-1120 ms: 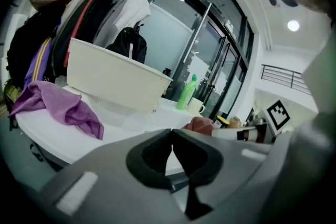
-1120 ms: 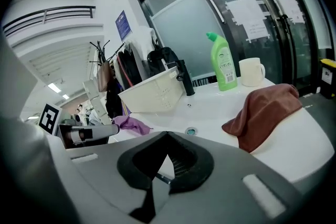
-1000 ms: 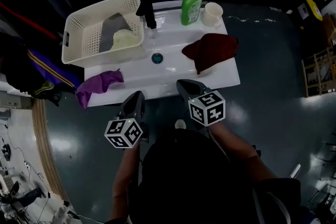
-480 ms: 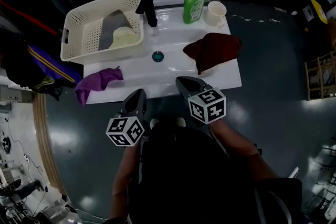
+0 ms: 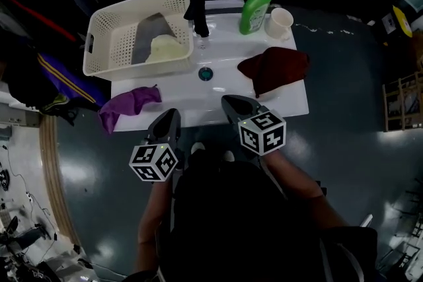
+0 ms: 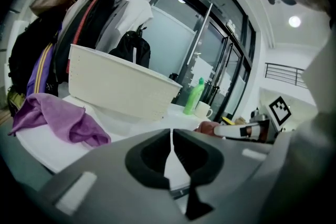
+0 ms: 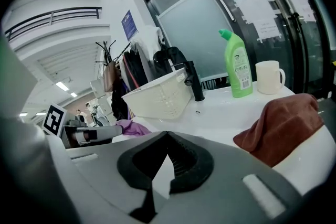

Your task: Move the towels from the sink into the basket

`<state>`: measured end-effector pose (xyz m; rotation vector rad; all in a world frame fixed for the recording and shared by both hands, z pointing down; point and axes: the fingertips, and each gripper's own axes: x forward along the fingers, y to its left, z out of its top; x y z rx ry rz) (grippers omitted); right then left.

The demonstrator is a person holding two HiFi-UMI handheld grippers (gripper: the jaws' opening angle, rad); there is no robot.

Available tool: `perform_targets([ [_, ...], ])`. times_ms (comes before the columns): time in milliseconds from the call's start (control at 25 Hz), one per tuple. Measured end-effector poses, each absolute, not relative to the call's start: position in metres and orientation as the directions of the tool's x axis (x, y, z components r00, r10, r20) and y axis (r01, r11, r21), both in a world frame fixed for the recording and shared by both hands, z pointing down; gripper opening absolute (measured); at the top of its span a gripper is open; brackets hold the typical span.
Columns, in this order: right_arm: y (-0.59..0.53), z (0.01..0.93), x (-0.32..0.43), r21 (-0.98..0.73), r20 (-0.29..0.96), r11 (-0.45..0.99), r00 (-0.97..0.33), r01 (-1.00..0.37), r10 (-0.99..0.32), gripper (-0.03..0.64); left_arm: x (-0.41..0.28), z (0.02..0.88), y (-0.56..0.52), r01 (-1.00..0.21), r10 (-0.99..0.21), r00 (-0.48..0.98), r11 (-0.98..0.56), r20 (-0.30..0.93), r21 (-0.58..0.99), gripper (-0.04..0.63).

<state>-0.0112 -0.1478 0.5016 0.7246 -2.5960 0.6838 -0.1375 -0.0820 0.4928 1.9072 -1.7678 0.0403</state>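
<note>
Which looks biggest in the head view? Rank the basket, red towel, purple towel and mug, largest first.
1. basket
2. red towel
3. purple towel, not far behind the red one; part of it droops over the sink edge, so this pair is unsure
4. mug

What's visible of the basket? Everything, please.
The basket is cream plastic, rectangular and open-topped, with walls full of small holes and a handle slot in its left end. It stands upright on the back left of the sink, its left end seeming to overhang, close beside the black tap. Inside lie a grey towel and a pale yellow towel.
</note>
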Motion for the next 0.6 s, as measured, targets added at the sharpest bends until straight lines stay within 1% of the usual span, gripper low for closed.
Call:
perform_targets([
  [280,-0.145,0.496,-0.034,-0.344,0.466,0.765,-0.806,-0.544,-0.364,-0.002,-0.159,0.492,-0.084,-0.933,-0.915,0.133,0.014,0.381,0.359,0.012],
  [600,-0.132,0.497,-0.067,-0.341,0.471,0.803,-0.828,-0.489,-0.305,-0.002,-0.193,0.491,-0.074,-0.934,-0.923,0.061,0.082,0.38,0.349,0.012],
])
